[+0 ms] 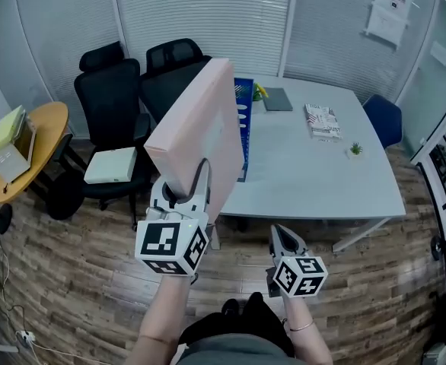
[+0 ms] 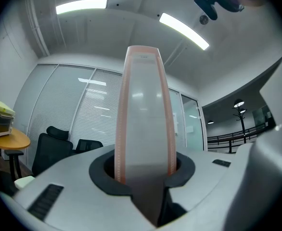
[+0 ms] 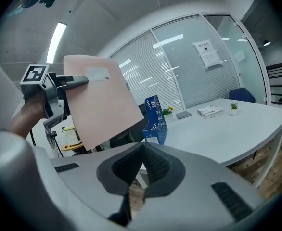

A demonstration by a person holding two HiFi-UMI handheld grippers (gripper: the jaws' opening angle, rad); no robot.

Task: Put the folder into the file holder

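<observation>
I hold a pale pink folder (image 1: 196,128) upright and tilted, in the air in front of the white table's (image 1: 314,181) left end. My left gripper (image 1: 183,195) is shut on its lower edge. In the left gripper view the folder (image 2: 145,114) rises edge-on from between the pads. A blue file holder (image 1: 243,116) stands on the table's left edge, partly hidden behind the folder. My right gripper (image 1: 282,238) hangs lower, before the table's front edge, shut with nothing in it. The right gripper view shows the folder (image 3: 100,97), the left gripper (image 3: 59,88) and the file holder (image 3: 154,119).
Two black office chairs (image 1: 113,97) stand left of the table, and a white box (image 1: 110,166) lies on one seat. A round wooden table (image 1: 44,128) at far left carries yellow items. Books (image 1: 322,120), a dark notebook (image 1: 277,99) and a small plant (image 1: 355,150) lie on the table. A blue chair (image 1: 383,116) stands at right.
</observation>
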